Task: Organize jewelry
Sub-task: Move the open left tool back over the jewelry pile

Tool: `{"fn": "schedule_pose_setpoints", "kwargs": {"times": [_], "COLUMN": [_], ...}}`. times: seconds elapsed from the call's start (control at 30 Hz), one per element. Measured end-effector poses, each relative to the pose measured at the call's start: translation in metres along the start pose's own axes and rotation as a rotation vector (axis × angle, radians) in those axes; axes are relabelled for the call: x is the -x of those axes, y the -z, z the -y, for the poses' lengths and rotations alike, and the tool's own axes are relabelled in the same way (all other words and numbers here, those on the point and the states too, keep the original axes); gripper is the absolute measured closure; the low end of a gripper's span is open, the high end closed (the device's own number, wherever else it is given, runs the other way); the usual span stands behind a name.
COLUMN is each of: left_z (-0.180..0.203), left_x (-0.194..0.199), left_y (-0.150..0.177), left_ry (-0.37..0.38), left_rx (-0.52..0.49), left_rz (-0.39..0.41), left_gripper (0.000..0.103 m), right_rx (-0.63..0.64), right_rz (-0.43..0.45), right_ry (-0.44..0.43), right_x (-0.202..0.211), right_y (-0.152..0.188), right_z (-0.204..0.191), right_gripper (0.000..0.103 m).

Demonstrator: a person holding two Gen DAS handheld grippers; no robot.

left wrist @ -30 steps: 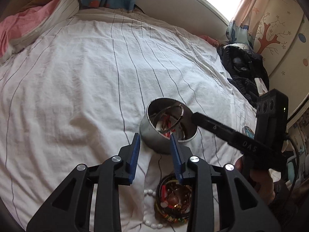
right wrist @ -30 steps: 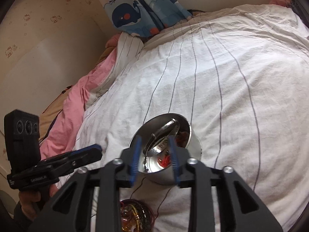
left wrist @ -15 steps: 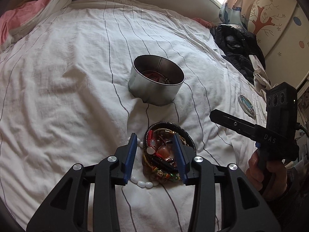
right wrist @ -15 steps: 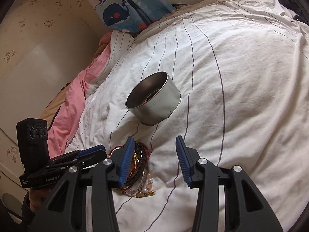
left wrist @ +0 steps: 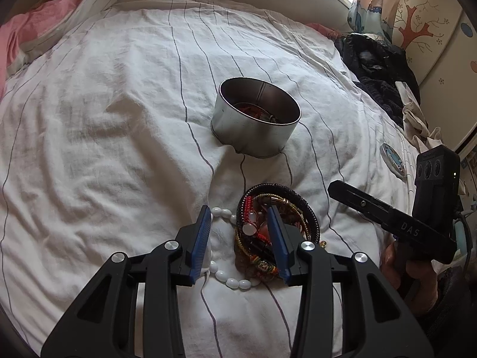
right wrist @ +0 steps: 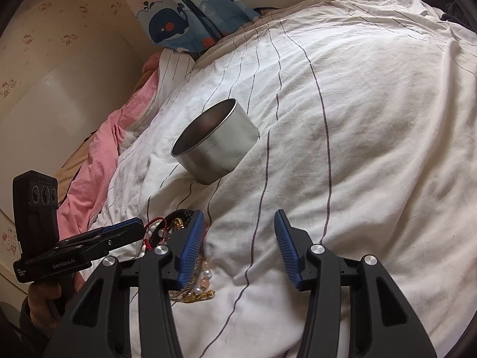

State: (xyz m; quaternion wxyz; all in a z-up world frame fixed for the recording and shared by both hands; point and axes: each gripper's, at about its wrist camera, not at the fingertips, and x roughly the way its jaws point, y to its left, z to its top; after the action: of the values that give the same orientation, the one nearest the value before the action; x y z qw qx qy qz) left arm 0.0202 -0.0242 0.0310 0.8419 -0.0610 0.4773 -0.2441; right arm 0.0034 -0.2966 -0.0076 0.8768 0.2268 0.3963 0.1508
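- Now the pile of bracelets (left wrist: 275,223), low in the left wrist frame, is straddled by the left gripper (left wrist: 238,238); its jaws are spread wide and hold nothing.
- A white bead bracelet (left wrist: 229,277) lies at the pile's left edge, between the blue pads.
- Since a second ago both grippers have been drawn back from the metal tin (left wrist: 256,119), now mid-frame, with jewelry seen inside.
- The right gripper (right wrist: 238,247), lower centre of its frame, is wide open and empty over the striped bedsheet (right wrist: 357,119); another pickup seems due.
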Motion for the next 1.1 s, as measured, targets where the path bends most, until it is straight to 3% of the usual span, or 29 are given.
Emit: {"fn": "schedule_pose_setpoints", "kwargs": {"times": [0.87, 1.1], "left_z": [0.02, 0.021], "left_x": [-0.02, -0.019], "left_y": [0.001, 0.001], "left_ry": [-0.062, -0.061], "left_rx": [-0.093, -0.098], "left_rz": [-0.036, -0.033], "left_gripper": [0.065, 0.07], "right_rx": [-0.029, -0.028], "right_rz": [0.018, 0.017], "right_ry": [-0.003, -0.002], "right_x": [0.004, 0.004], "right_y": [0.005, 0.005], "right_z": [0.001, 0.001], "right_gripper": [0.041, 0.041]}}
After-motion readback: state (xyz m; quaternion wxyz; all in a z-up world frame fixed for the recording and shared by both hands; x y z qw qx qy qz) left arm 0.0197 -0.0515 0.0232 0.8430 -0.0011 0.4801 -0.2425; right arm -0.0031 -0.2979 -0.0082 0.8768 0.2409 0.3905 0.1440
